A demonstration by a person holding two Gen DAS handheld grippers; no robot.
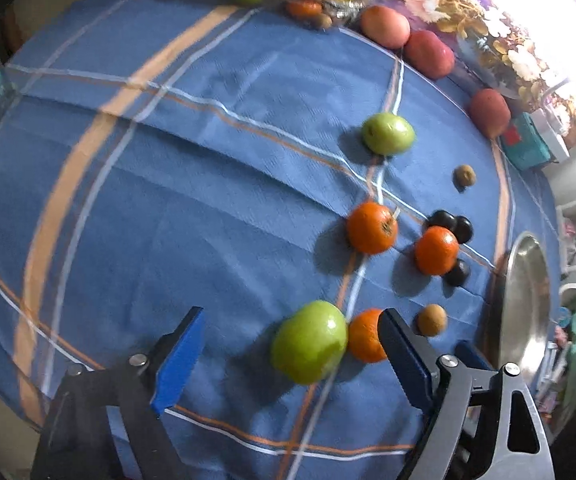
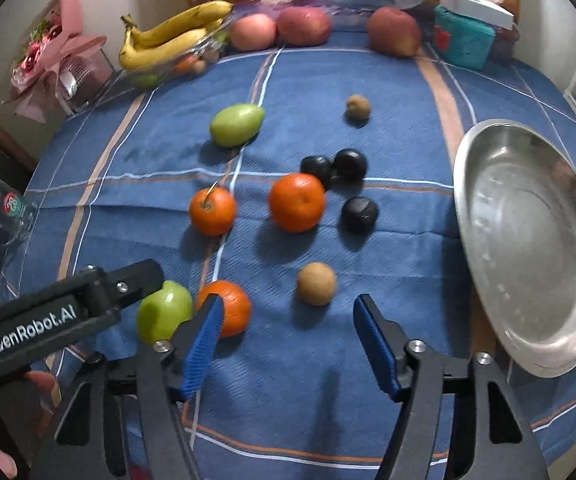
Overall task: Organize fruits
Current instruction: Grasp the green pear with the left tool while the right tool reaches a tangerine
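Observation:
Loose fruit lies on a blue checked tablecloth (image 2: 311,80). My left gripper (image 1: 289,322) is open, its fingers on either side of a near green apple (image 1: 309,342) that touches an orange (image 1: 363,336). My right gripper (image 2: 288,312) is open and empty, just short of a brown kiwi (image 2: 316,283). In the right wrist view the left gripper (image 2: 128,280) reaches over the same green apple (image 2: 164,316) and orange (image 2: 230,308). Two more oranges (image 2: 212,211) (image 2: 296,202), three dark plums (image 2: 359,209), a second green apple (image 2: 236,125) and a small kiwi (image 2: 357,107) lie further out.
A steel plate (image 2: 527,240) sits at the right edge. At the back stand a glass bowl with bananas (image 2: 172,40), three red apples (image 2: 303,26), a teal box (image 2: 463,42) and flowers. A glass mug (image 2: 10,216) is at the left.

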